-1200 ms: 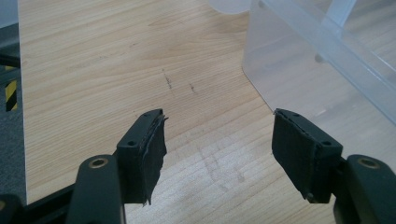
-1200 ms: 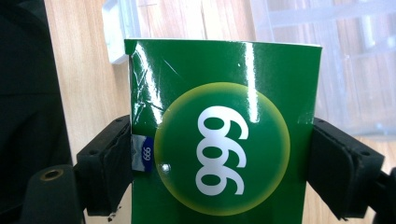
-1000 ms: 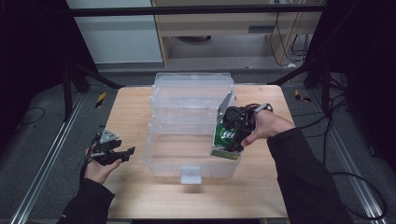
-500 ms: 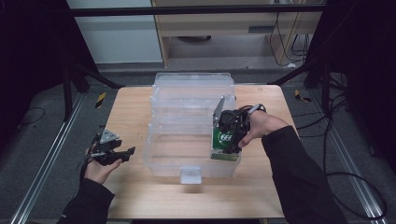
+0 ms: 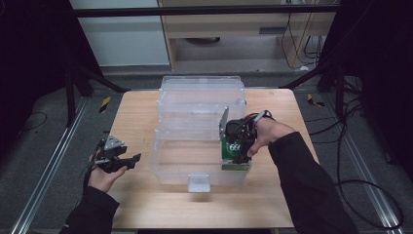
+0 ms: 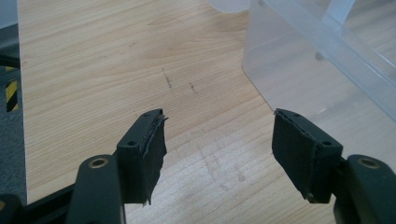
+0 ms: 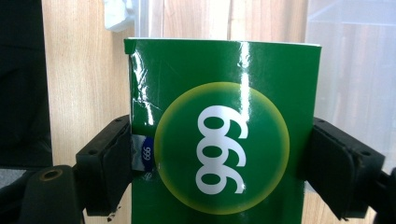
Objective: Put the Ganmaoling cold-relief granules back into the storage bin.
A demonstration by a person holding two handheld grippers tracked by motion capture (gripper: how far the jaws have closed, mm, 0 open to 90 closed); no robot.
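I see a glossy green box (image 7: 224,135) bearing a yellow-green disc with white "999" numerals, black pads (image 7: 109,168) on my gripper, a clear bin (image 5: 195,146) with a white latch, and a pale wood-grain table (image 6: 93,60).

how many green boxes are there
1: the green box is clamped in the right gripper, at the right end of the clear bin. Others may be hidden behind it.
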